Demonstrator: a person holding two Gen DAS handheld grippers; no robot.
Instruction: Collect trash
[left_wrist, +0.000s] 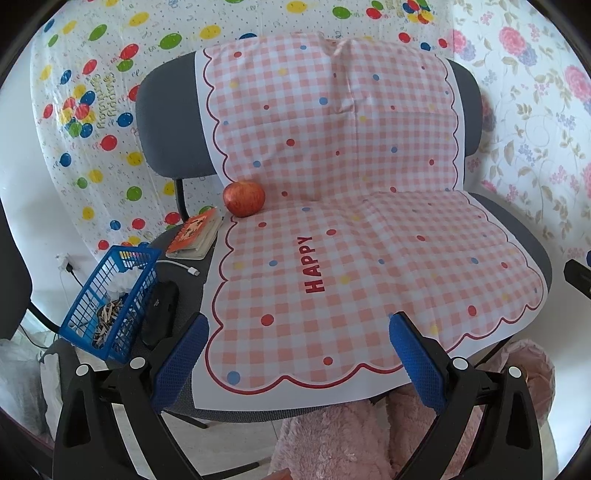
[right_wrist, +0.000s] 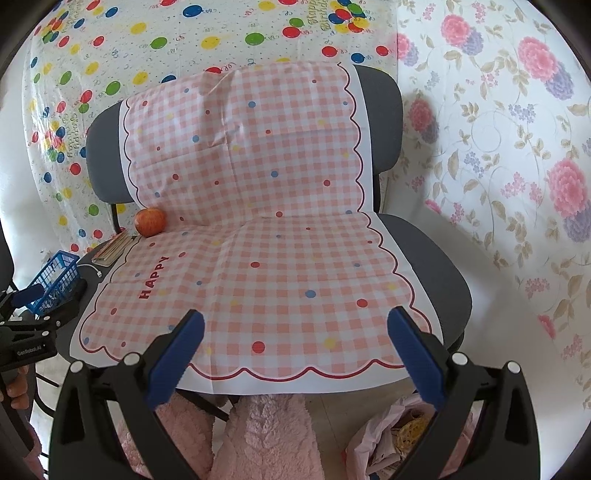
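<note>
A blue plastic basket (left_wrist: 110, 299) holds seed shells and a crumpled white tissue at the left edge of the chair seat; it also shows in the right wrist view (right_wrist: 55, 282). My left gripper (left_wrist: 299, 332) is open and empty, over the front of the pink checked cloth (left_wrist: 369, 266). My right gripper (right_wrist: 295, 328) is open and empty, over the cloth's front edge (right_wrist: 277, 295). A pink plastic bag of trash (right_wrist: 391, 439) lies on the floor below the right gripper. The left gripper's body (right_wrist: 26, 343) shows at the left of the right wrist view.
A red apple (left_wrist: 244, 198) sits at the seat's back left. An orange notebook (left_wrist: 195, 234), a white cable (left_wrist: 181, 266) and a black object (left_wrist: 160, 314) lie by the basket. Pink fluffy fabric (left_wrist: 332, 443) is below the seat. Patterned sheets hang behind.
</note>
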